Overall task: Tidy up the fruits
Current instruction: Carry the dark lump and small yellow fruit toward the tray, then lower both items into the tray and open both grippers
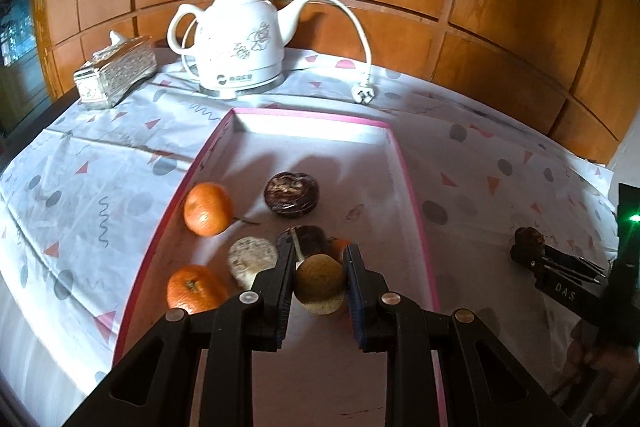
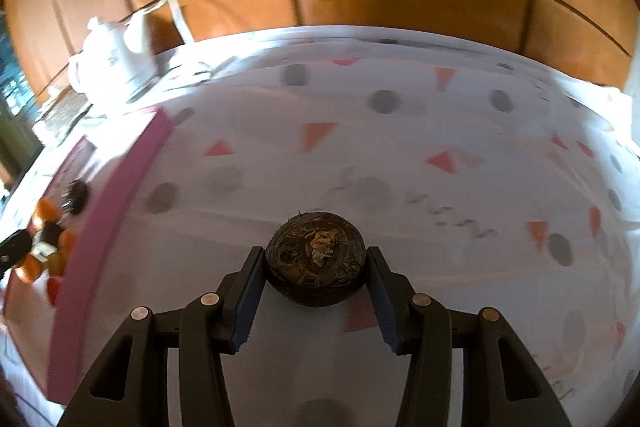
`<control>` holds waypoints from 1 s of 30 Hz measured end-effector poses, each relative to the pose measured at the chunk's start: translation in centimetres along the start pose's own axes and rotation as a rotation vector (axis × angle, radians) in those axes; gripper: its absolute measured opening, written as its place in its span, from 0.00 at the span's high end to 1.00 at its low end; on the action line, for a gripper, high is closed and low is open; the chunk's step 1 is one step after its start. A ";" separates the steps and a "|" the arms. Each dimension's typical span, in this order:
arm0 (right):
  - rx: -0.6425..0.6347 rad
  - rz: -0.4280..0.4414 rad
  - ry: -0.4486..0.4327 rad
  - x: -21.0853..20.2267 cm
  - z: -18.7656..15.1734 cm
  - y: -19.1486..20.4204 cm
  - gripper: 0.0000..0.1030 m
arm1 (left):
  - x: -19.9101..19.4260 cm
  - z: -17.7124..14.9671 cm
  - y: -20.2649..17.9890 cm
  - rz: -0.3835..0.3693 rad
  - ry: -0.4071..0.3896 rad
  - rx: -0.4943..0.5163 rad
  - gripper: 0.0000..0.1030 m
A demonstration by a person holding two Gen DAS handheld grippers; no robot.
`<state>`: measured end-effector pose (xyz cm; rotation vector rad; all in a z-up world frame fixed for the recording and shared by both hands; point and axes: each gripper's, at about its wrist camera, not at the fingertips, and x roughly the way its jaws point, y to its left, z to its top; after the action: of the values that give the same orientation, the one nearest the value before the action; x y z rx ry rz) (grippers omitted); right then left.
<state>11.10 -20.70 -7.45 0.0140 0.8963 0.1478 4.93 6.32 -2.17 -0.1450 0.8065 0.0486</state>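
Left hand-held gripper (image 1: 320, 273) is gripping a brownish fruit (image 1: 320, 277) over the tray (image 1: 412, 187); right hand-held gripper (image 2: 316, 267) is clamping a dark fruit (image 2: 316, 259) above the table (image 2: 400, 155), tray lying to its left.

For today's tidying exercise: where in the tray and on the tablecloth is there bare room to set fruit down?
Free: the far half of the pink tray, between its back wall and the dark fruit; also the tablecloth right of the tray. Crowded: the tray's near left part, where the oranges and other fruit cluster around the left hand-held gripper.
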 end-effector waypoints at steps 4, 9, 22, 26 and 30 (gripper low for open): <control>-0.056 0.049 0.014 -0.1 -0.3 2.4 0.51 | 0.0 -0.3 0.7 0.003 0.005 -0.016 0.76; -0.071 0.111 0.012 -0.8 -0.6 4.3 0.51 | 0.1 -0.8 1.3 0.016 0.012 -0.027 0.76; -0.275 0.298 -0.054 -1.7 3.1 14.5 0.51 | -0.6 -0.8 2.9 0.042 -0.002 -0.068 0.49; -0.299 0.325 -0.017 -0.5 3.5 16.5 0.50 | -1.3 -0.6 2.9 0.036 -0.021 -0.074 0.38; -0.293 0.341 -0.014 -0.5 3.2 16.9 0.37 | -2.1 -0.5 2.9 0.049 -0.049 -0.081 0.32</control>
<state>11.26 -3.82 -3.81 -0.1057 0.8460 0.5953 2.84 9.17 -1.33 -0.1997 0.7595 0.1305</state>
